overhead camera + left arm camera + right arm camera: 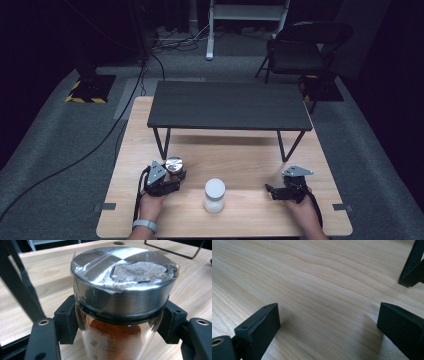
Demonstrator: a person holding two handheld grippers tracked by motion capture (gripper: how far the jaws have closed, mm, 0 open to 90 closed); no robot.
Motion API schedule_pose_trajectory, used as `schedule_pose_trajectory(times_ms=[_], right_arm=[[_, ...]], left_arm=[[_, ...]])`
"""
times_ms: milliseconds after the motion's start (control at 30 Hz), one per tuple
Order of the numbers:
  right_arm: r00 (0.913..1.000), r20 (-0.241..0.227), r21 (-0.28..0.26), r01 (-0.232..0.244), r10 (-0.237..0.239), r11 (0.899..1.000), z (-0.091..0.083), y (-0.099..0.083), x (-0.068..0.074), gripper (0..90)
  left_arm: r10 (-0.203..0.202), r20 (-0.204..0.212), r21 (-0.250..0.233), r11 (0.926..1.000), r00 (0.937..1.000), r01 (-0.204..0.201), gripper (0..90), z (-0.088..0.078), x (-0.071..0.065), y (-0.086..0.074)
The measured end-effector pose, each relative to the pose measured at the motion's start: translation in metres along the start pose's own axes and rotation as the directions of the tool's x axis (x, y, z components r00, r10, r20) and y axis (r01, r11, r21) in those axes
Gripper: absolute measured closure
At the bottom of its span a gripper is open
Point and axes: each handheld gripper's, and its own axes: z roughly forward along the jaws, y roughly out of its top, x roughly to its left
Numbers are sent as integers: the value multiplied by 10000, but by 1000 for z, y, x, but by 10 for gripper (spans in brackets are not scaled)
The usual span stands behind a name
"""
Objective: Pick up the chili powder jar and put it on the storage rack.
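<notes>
A glass jar [174,165] with a taped steel lid stands on the wooden table [240,160] at the front left. Orange-red powder shows inside the glass jar [117,337] in the left gripper view. My left gripper [176,175] is shut on it, with both black pads [66,322] pressed against the glass just under the lid [122,277]. At the front right, my right gripper [270,191] rests low over bare wood. The right gripper [328,322] is open, and only wood grain lies between its fingers [259,327].
A white-lidded jar [214,195] with pale contents stands between the two hands near the front edge. A low black shelf on thin legs [230,105] spans the back half of the table. A black folding chair [300,50] and cables lie beyond on the grey floor.
</notes>
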Motion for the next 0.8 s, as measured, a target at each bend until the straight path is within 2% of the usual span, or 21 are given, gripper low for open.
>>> schedule_pose_trajectory(times_ms=[67,167,200,233,367,400,433,467,533,567,633,667,733,800], right_arm=[[10000,-9,3,6,-6,10000,0,0,0,42],[10000,-18,3,18,-18,10000,0,0,-1,42],[10000,-18,3,18,-18,10000,0,0,-1,42],[10000,-28,3,25,-25,10000,0,0,-1,42],[10000,-35,3,35,-35,10000,0,0,-1,42],[10000,-36,3,40,-40,10000,0,0,-1,42],[10000,-36,3,40,-40,10000,0,0,-1,42],[10000,-37,2,43,-43,10000,0,0,-1,42],[10000,-39,3,46,-46,10000,0,1,-1,42],[10000,-39,3,46,-46,10000,0,1,-1,42],[10000,-49,1,58,-58,10000,1,1,-1,42],[10000,-50,-1,64,-64,10000,1,1,-2,42],[10000,-49,3,55,-55,10000,1,1,-1,42],[10000,-49,3,56,-56,10000,1,1,-1,41]], left_arm=[[95,200,-38,9999,9998,-94,303,-2,-2,12],[30,369,-258,9997,9993,-20,303,-4,-4,31],[30,369,-258,9997,9993,-20,303,-4,-4,31],[85,432,-347,9994,9990,-70,303,-5,-4,37],[238,756,-697,9974,9969,-185,303,-9,-5,74],[238,756,-697,9974,9969,-185,302,-9,-5,74],[307,793,-755,9968,9964,-247,302,-10,-5,82],[454,852,-848,9957,9953,-381,303,-11,-5,95],[499,942,-876,9953,9943,-416,303,-12,-5,113],[499,942,-876,9953,9943,-416,303,-12,-5,113],[402,1170,-772,9965,9923,-312,303,-13,-3,132],[230,1398,-1013,9948,9899,-88,302,-14,1,145],[300,1370,-1318,9912,9901,-118,302,-13,0,155],[364,1373,-1356,9906,9899,-176,303,-13,0,161]])
